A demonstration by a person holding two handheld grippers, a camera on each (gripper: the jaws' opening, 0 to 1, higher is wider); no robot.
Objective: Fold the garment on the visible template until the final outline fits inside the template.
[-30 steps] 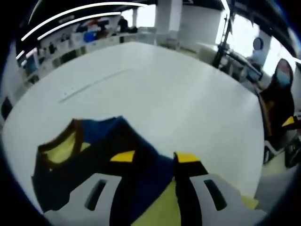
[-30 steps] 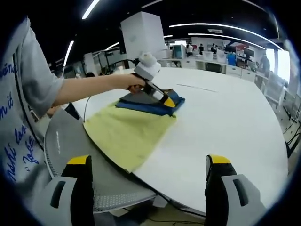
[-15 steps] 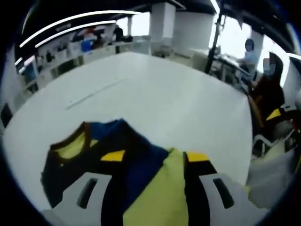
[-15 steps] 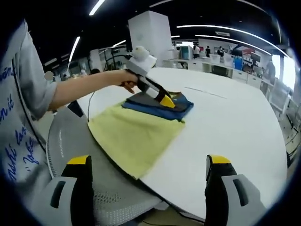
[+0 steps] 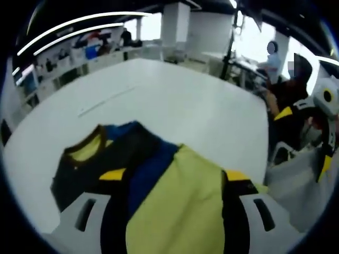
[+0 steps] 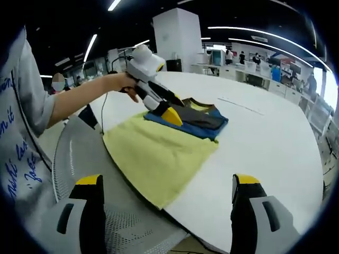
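Observation:
A folded garment point(image 6: 197, 119), dark blue and black with a yellow-lined collar point(image 5: 87, 152), lies on the far end of a yellow-green template sheet point(image 6: 158, 153) on a white round table point(image 6: 265, 143). The sheet's near end hangs over the table edge. A person's hand holds my left gripper point(image 6: 169, 114) just above the garment's near edge, tilted down. In the left gripper view its jaws point(image 5: 175, 175) stand wide apart over garment and sheet point(image 5: 180, 211), gripping nothing. My right gripper point(image 6: 168, 181) is open, well back from the table, and appears at the right of the left gripper view point(image 5: 303, 138).
A grey mesh chair point(image 6: 79, 174) stands against the table's near edge under the hanging sheet. The person's sleeve and arm point(image 6: 69, 103) reach in from the left. Desks, a white pillar point(image 6: 180, 34) and seated people point(image 5: 273, 55) lie beyond the table.
The left gripper has drawn back from the top of the garment to its near edge, rising a little. More of the yellow-green sheet lies between its jaws. The right gripper stays open.

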